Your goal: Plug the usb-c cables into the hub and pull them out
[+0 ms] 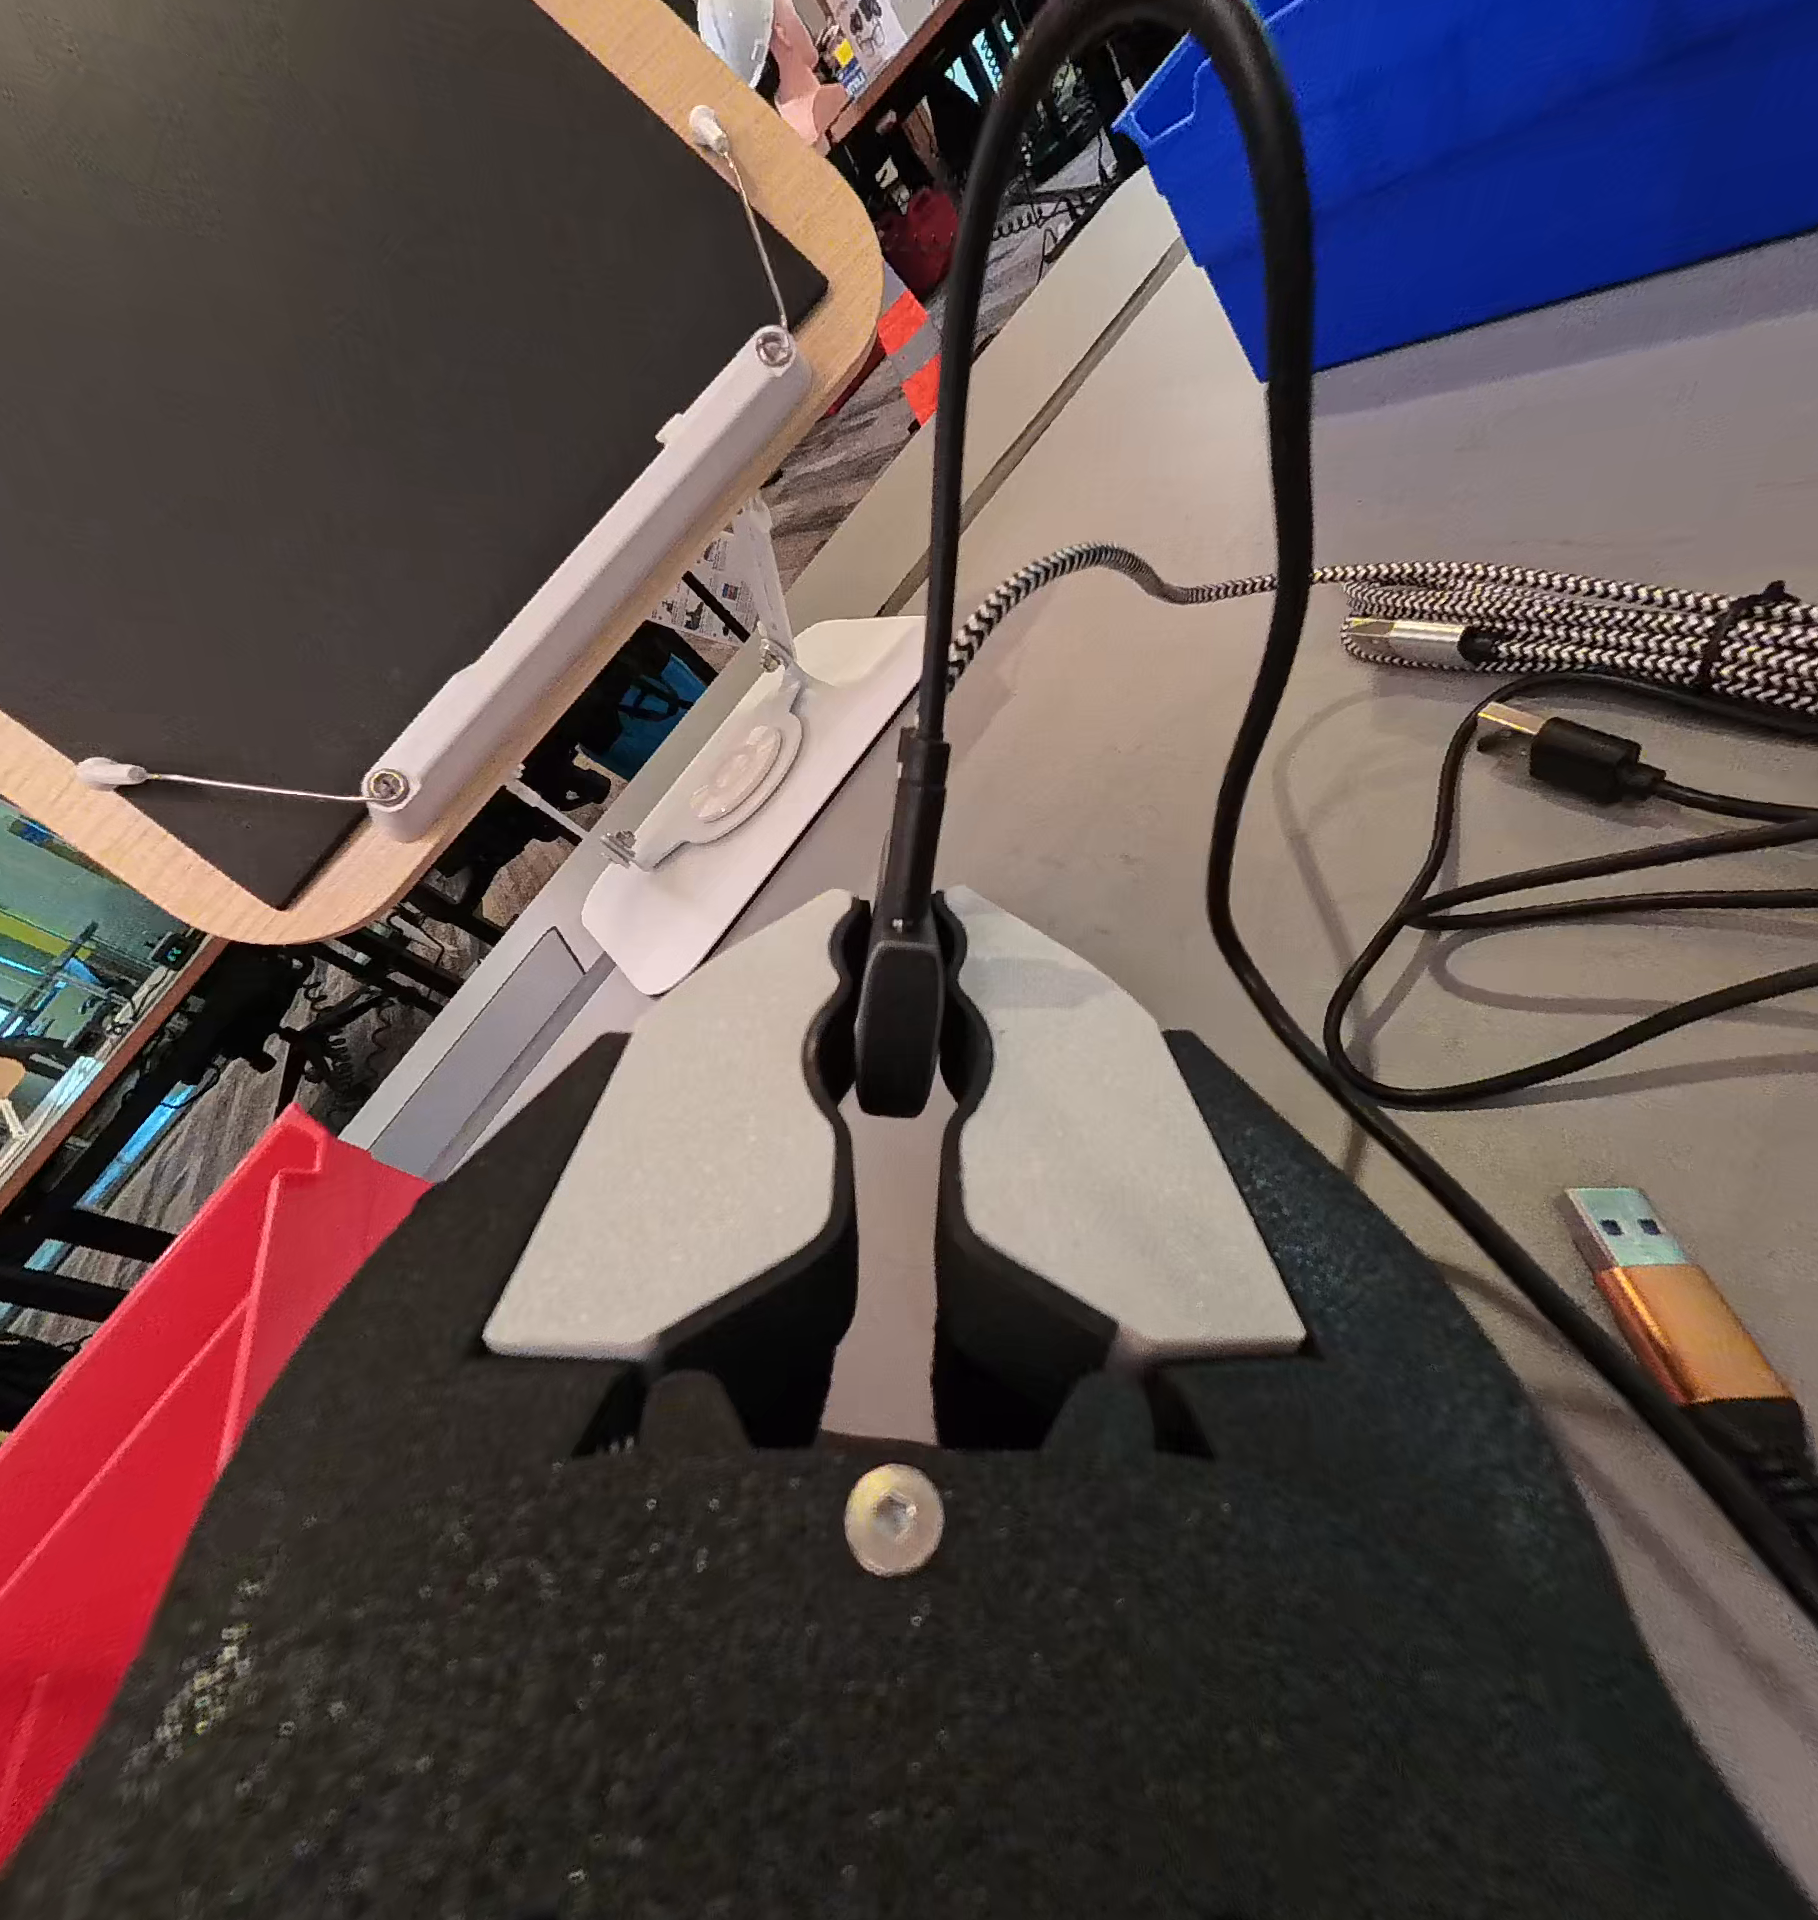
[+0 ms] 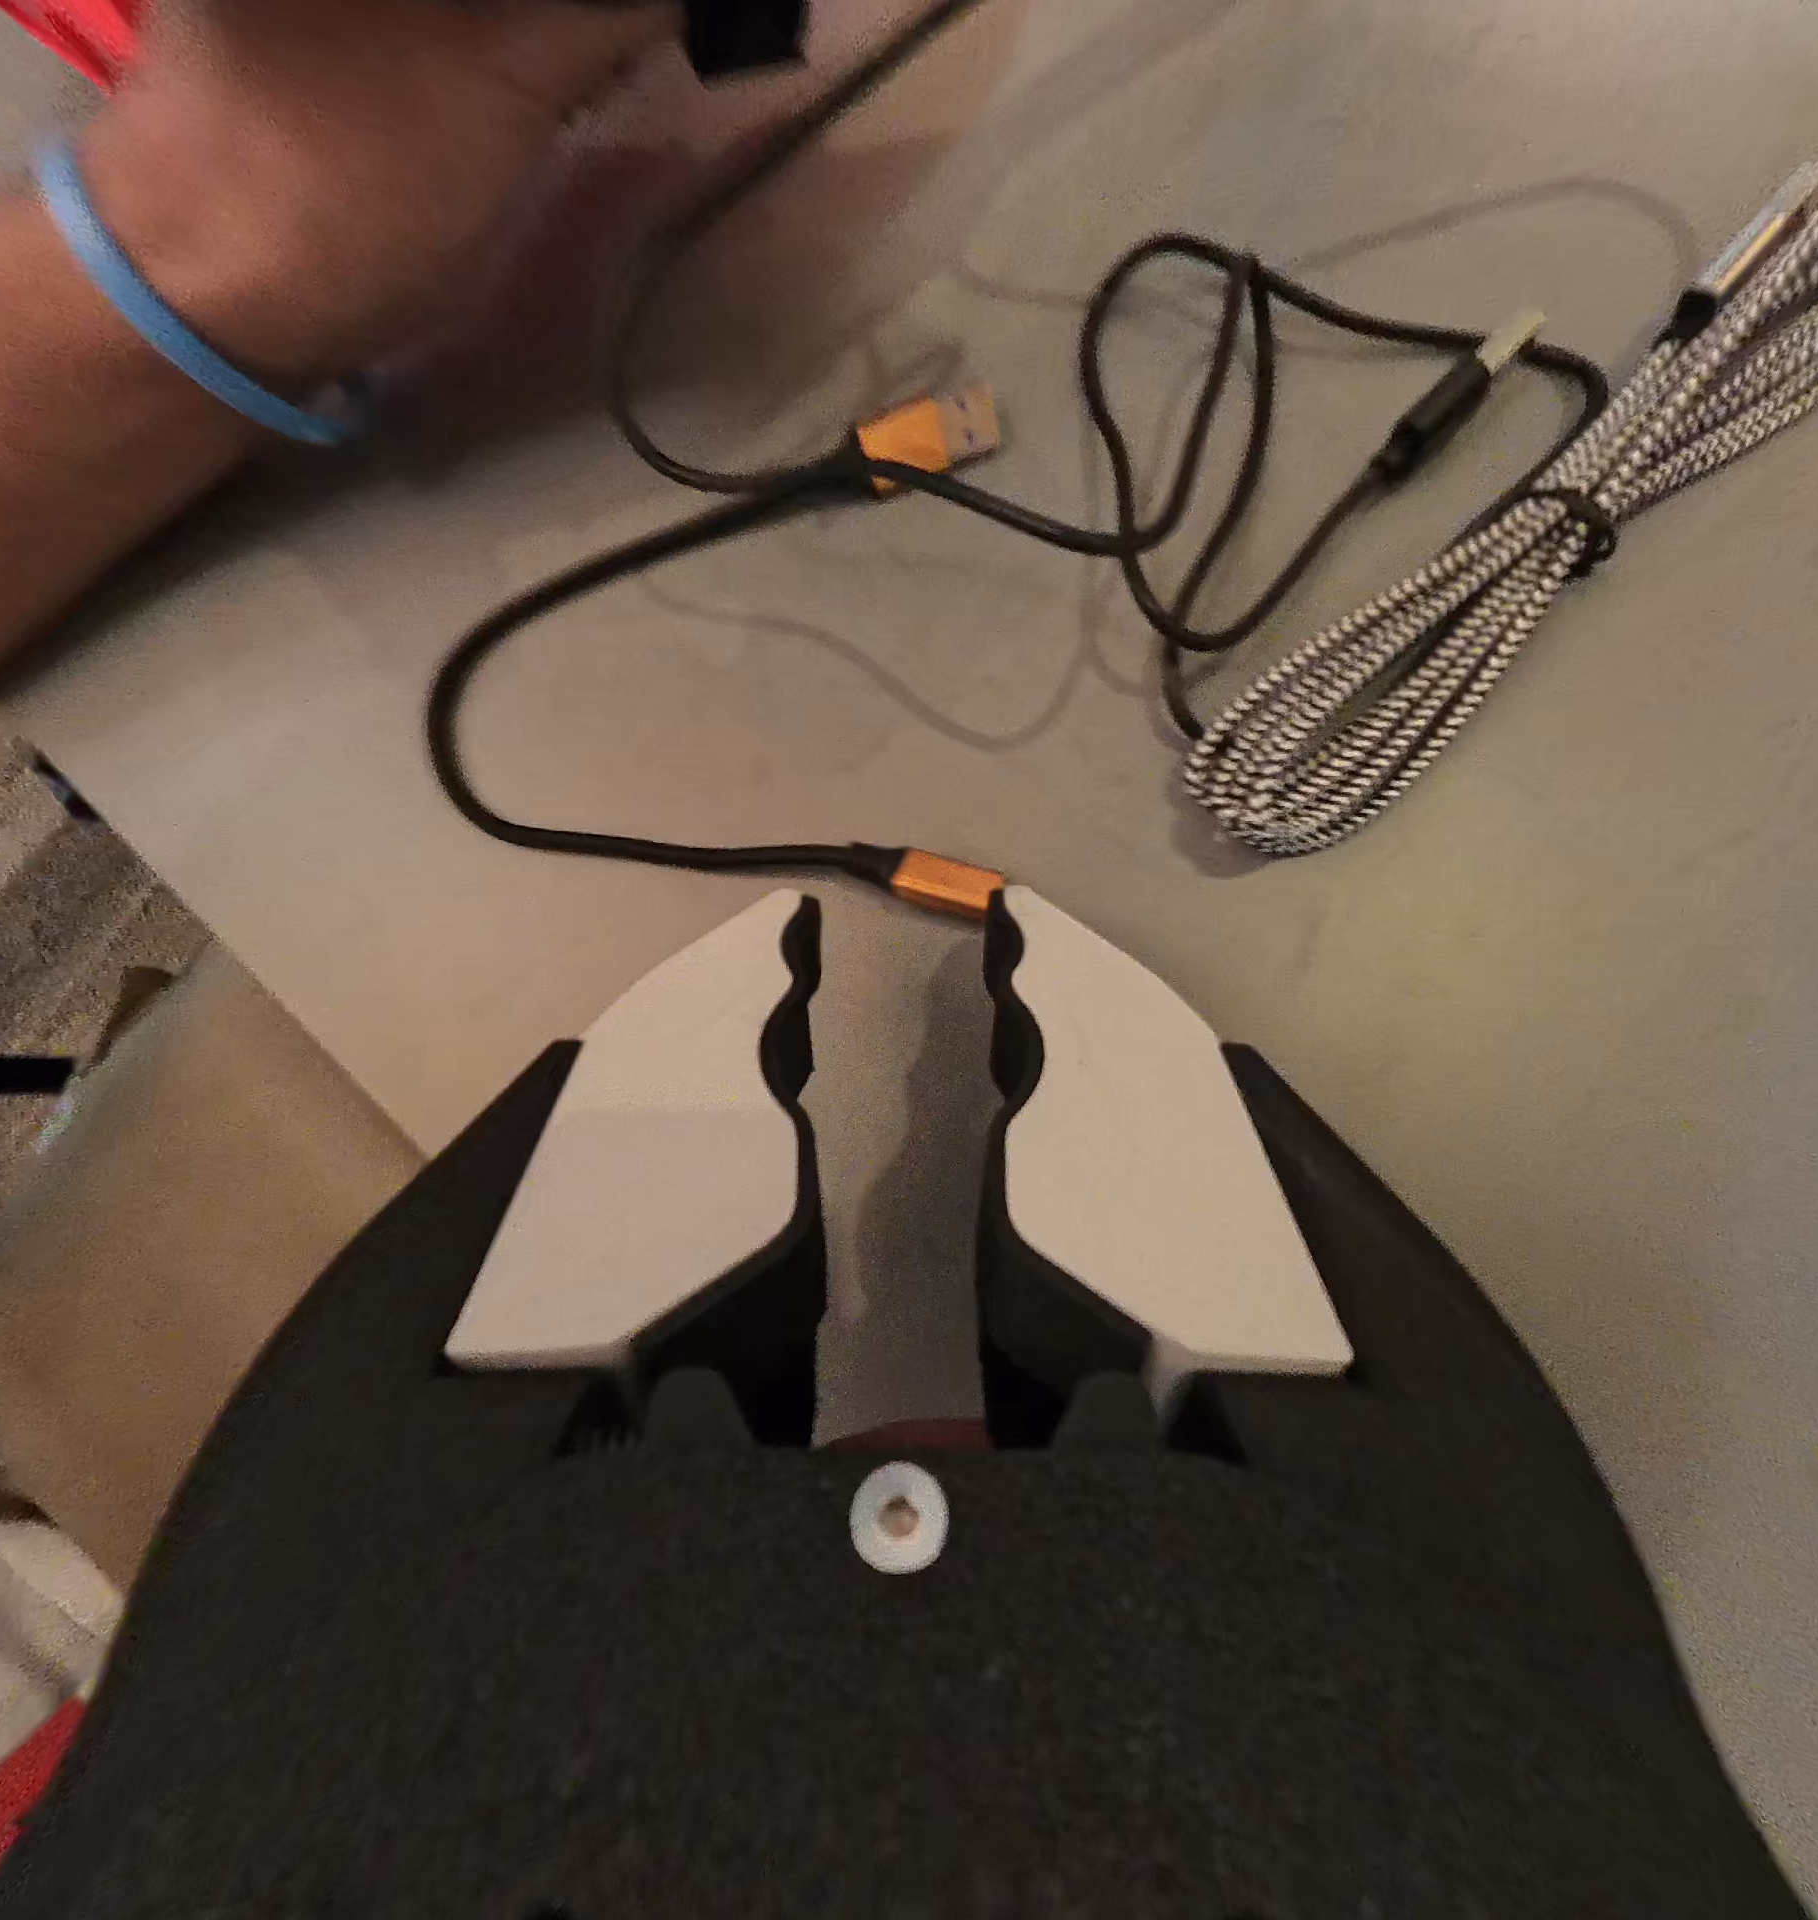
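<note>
Left gripper (image 1: 897, 997) is clamped on a black plug (image 1: 892, 1023), jaws nearly closed around its housing, black cable (image 1: 1269, 436) arching up and back down to the table (image 1: 1507, 478). Plug is lifted clear of the surface and not seated in anything. Right gripper (image 2: 900, 914) is parted about a plug's width, holding nothing; the orange-collared connector (image 2: 944, 881) lies on the table just past its fingertips, touching or nearly touching the right one, can't tell which. No hub that I can identify in either view, so no insertion is confirmable. My read: early stage, one cable picked, second being lined up, all plug-in and pull-out cycles still to do. Other ends loose on the table: orange USB-A plug (image 2: 931, 431), thin black cable (image 2: 1248, 416) in a tangle, braided cable bundle (image 2: 1424, 634) tied off, well to the right. Room: table edge runs close on the left of both grippers, with a red bin (image 1: 157, 1403) hard against the left one and a blue bin (image 1: 1507, 177) beyond. White stand base (image 1: 780, 790) sits just ahead of the left gripper. Person's hand (image 2: 292, 208) with a blue wristband (image 2: 157, 312) hangs above-left of the right gripper. Free space is mostly forward-right, but cable loops cross it, so snag risk.
</note>
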The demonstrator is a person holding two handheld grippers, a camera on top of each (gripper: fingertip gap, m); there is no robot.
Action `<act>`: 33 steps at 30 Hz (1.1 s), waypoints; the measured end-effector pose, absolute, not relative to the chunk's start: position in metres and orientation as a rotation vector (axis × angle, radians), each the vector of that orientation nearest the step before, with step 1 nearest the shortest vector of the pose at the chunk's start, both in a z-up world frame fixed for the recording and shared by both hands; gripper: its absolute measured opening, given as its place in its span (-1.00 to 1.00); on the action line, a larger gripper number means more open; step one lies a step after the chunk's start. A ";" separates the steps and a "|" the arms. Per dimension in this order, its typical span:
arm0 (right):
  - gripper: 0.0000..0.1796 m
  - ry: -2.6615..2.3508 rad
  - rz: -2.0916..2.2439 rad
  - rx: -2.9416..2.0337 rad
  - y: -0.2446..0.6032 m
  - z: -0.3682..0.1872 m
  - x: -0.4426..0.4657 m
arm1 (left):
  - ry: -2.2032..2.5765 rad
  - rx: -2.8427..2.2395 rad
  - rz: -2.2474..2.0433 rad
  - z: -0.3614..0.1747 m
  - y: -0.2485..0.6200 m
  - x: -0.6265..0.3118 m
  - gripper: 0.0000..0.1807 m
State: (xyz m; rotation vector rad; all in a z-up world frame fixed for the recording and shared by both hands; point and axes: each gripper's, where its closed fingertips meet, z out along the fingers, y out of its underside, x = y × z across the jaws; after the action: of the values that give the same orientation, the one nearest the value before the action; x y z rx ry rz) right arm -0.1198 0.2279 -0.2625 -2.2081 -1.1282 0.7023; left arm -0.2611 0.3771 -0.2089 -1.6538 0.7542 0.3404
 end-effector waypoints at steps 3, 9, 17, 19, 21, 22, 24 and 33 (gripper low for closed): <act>-0.63 -1.073 0.696 -2.249 0.202 -0.269 -0.134 | 0.745 -1.652 0.338 -0.207 0.377 -0.263 -0.89; -0.47 -0.922 0.420 -2.281 0.234 -0.286 -0.141 | 0.754 -1.654 0.332 -0.208 0.375 -0.260 -0.89; -0.47 -0.848 0.484 -2.304 0.267 -0.283 -0.172 | 0.700 -1.647 0.323 -0.202 0.377 -0.267 -0.89; -0.46 -0.802 0.560 -2.295 0.264 -0.277 -0.181 | 0.670 -1.637 0.333 -0.196 0.377 -0.271 -0.89; -0.43 -0.790 0.530 -2.261 0.265 -0.274 -0.190 | 0.645 -1.633 0.323 -0.193 0.377 -0.274 -0.89; -0.43 -0.796 0.470 -2.258 0.268 -0.277 -0.191 | 0.639 -1.630 0.320 -0.192 0.377 -0.275 -0.89; -0.47 -0.787 0.323 -2.267 0.277 -0.286 -0.187 | 0.649 -1.641 0.321 -0.194 0.377 -0.275 -0.89; -0.95 -1.105 0.305 -2.188 0.272 -0.286 -0.173 | 0.659 -1.646 0.334 -0.195 0.378 -0.277 -0.89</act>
State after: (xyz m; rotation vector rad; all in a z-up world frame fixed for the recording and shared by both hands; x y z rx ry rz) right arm -0.1734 0.2721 -0.2855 -2.1878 -1.1051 0.3054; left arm -0.2769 0.3776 -0.1954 -1.6461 0.6592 0.3343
